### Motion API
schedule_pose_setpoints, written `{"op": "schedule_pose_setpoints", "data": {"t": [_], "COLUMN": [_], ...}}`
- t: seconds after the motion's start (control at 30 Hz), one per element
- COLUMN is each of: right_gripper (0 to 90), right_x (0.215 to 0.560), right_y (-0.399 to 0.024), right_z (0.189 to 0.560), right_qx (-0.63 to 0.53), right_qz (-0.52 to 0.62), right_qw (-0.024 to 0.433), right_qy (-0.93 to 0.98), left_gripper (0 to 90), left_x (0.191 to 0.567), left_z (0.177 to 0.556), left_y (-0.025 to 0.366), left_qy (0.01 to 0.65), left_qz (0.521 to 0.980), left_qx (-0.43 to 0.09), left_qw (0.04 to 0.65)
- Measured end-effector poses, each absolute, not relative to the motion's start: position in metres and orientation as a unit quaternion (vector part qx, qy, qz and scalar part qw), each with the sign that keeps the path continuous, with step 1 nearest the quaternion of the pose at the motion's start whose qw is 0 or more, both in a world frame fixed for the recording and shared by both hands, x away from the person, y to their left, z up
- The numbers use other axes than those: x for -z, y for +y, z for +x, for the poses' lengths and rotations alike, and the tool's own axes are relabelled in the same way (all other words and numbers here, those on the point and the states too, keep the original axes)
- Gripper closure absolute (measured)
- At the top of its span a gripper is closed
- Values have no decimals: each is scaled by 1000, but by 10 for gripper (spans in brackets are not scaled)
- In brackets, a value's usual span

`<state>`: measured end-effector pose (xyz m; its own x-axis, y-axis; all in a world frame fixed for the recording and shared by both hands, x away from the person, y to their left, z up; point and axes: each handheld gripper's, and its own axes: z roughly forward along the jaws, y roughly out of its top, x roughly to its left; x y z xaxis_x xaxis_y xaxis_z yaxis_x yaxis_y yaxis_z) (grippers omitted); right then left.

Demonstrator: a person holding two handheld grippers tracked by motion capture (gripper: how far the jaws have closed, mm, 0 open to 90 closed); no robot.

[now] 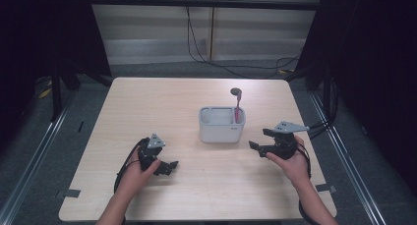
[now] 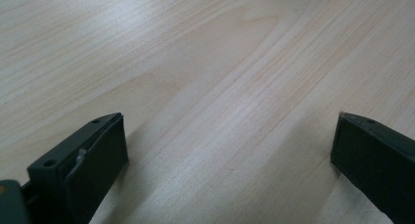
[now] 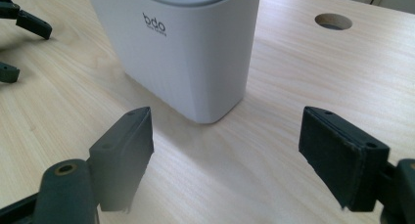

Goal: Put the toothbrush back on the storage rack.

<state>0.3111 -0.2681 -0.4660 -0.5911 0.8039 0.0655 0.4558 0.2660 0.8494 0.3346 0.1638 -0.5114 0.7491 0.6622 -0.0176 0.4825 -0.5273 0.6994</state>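
Observation:
A white plastic holder stands upright at the middle of the table, with a pink toothbrush upright in its right compartment. My right gripper hovers just right of the holder, pointing at it, jaws open and nothing between them. In the right gripper view the holder looms close ahead of that gripper, apart from both jaws. My left gripper sits low near the front left of the holder, also open. Between its jaws, the left gripper has just bare wood.
The light wooden table has a round cable hole behind the holder, also visible as the hole in the right gripper view. Dark curtains and metal rails flank the table. Cables run along the floor at the back.

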Motion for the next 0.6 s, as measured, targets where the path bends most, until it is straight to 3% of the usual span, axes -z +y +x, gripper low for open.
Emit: {"op": "schedule_pose_setpoints", "data": {"t": [0.6], "right_gripper": [202], "right_x": [483], "right_y": [-274], "right_z": [306], "right_qx": [-433], "right_qz": [412], "right_qw": [182], "right_qy": [781], "left_gripper": [0], "left_x": [511], "left_z": [335], "left_y": [164], "left_qy": [331], "left_qz": [865], "left_qx": [-126], "left_qw": [356]}}
